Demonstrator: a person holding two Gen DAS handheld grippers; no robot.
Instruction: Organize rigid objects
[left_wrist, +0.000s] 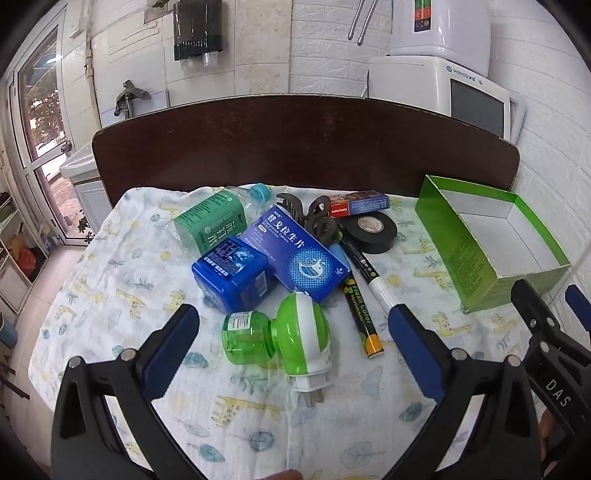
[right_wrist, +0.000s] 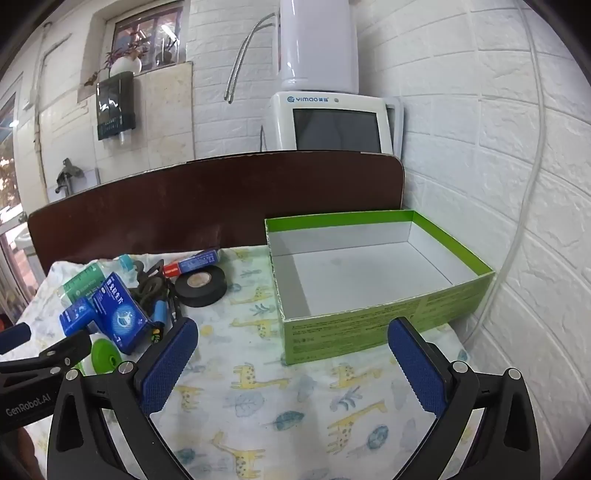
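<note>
The left hand-held gripper (left_wrist: 291, 332) stands wide open and holds nothing, its blue pads hovering either side of a green-and-white plastic plug-in mosquito repeller (left_wrist: 280, 336) that lies on its side on the giraffe-print cloth (left_wrist: 122, 280) covering the surface. The right hand-held gripper (right_wrist: 291, 350) is likewise wide open and empty, over bare cloth. Just beyond its right finger sits an open green cardboard box with a white inside (right_wrist: 369, 325), empty, well apart from the repeller.
</note>
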